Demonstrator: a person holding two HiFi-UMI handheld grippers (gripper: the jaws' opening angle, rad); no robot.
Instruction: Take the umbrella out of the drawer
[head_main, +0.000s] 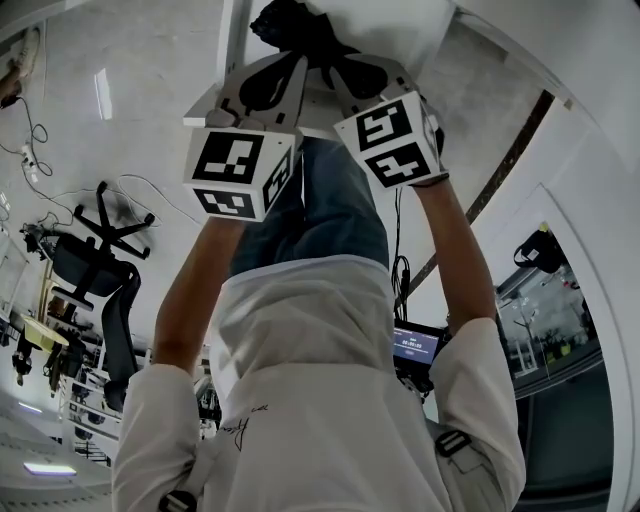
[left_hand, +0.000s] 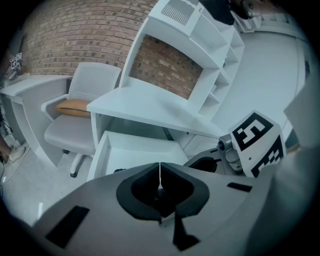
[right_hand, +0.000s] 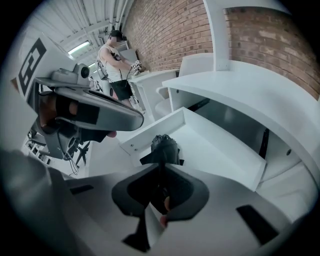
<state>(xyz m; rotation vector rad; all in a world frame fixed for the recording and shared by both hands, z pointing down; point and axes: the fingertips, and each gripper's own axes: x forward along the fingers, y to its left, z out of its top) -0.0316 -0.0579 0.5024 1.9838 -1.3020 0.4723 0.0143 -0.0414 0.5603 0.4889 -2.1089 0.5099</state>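
A black folded umbrella (right_hand: 164, 146) lies in the open white drawer (right_hand: 227, 150), near its front left corner. My right gripper (right_hand: 161, 166) points steeply down at it, jaws shut, tips right at the umbrella's near end; whether they touch it I cannot tell. My left gripper (left_hand: 160, 166) is shut too, with only a thin slit between its pads, over the drawer (left_hand: 142, 149). Just a dark edge of the umbrella (left_hand: 119, 170) shows there. In the head view both grippers, left (head_main: 290, 70) and right (head_main: 340, 68), converge on the umbrella (head_main: 300, 25).
The drawer hangs under a white desk (left_hand: 145, 107) with a shelf hutch (left_hand: 200, 35) against a brick wall. A grey chair with an orange cushion (left_hand: 80, 117) stands left of the desk. Another person (right_hand: 116, 65) stands at a far counter. A black office chair (head_main: 100, 265) is behind me.
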